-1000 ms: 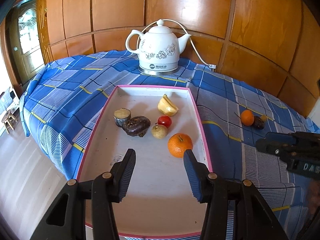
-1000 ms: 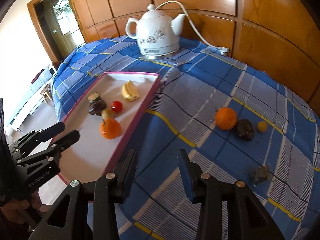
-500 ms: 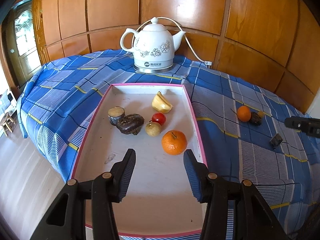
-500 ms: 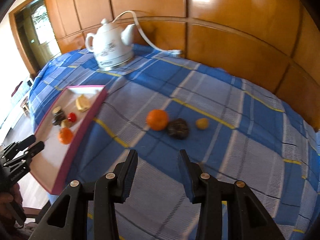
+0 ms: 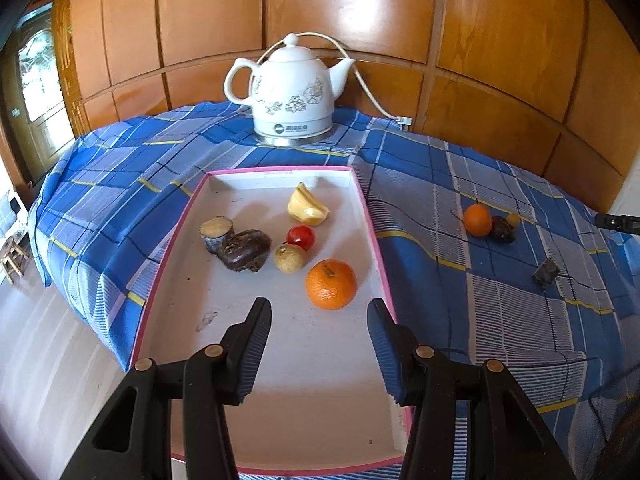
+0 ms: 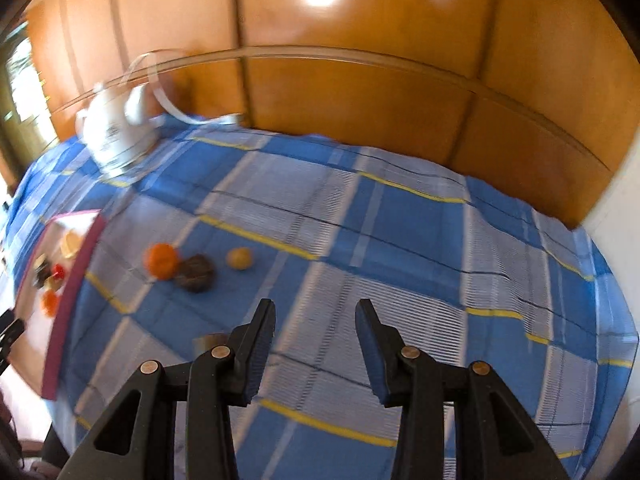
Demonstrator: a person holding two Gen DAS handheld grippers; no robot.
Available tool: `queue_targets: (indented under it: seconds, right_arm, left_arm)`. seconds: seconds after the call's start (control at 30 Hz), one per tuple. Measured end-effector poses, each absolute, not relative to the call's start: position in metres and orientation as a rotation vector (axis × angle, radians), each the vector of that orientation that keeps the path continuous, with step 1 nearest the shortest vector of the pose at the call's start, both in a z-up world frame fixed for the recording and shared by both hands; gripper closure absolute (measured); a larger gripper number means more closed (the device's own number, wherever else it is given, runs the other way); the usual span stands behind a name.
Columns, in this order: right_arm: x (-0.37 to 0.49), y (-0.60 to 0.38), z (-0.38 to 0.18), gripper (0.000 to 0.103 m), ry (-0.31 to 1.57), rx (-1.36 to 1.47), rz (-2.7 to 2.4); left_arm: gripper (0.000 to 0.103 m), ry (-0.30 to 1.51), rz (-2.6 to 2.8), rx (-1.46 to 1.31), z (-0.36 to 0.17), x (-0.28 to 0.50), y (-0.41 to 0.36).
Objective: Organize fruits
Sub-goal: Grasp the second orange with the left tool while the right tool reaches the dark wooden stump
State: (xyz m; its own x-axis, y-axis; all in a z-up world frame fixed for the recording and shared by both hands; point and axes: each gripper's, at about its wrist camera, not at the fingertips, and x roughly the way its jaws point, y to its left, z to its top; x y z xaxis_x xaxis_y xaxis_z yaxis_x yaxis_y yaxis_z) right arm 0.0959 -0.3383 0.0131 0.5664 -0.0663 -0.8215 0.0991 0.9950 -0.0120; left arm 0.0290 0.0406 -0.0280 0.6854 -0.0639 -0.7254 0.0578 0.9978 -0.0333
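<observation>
Orange fruit [image 6: 161, 261] sits loose on the cloth, touching a dark fruit [image 6: 196, 273], apart from the pink-rimmed tray [image 5: 176, 216] collecting the others. Right gripper [image 6: 315, 330] parted, empty; left gripper [image 5: 319, 330] parted, empty over the tray.

glossy wood-panel wall [image 5: 360, 12] behind; glazed door [image 5: 40, 92] at left; pale floor [image 5: 44, 360]; small stool [image 5: 12, 258].

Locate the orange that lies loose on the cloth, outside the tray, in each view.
Left wrist view: the loose orange lies right of centre, touching a dark fruit.
Right wrist view: it lies left of centre, blurred.
Shared landmark: the white kettle.
</observation>
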Motion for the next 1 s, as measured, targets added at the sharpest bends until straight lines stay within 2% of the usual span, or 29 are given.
queue_targets:
  seconds: [0.2,0.57,0.77,1.0]
  right_arm:
    - [0.091,-0.382,-0.014,0.061,1.015,0.210,-0.166]
    - [0.089,-0.384,-0.006,0.061,0.978,0.251,-0.137]
    - [0.091,-0.383,-0.007,0.061,0.983,0.246,-0.118]
    - [0.092,-0.380,-0.009,0.061,0.994,0.239,-0.108]
  left_arm:
    - [0.052,0.807,-0.139,0.040,-0.017,0.037,0.015]
    - [0.052,0.845,-0.321,0.128,-0.019,0.080,-0.066]
    - [0.057,0.900,-0.402,0.118,-0.030,0.115,-0.104]
    - [0.057,0.985,-0.426,-0.021,-0.047,0.158,-0.118]
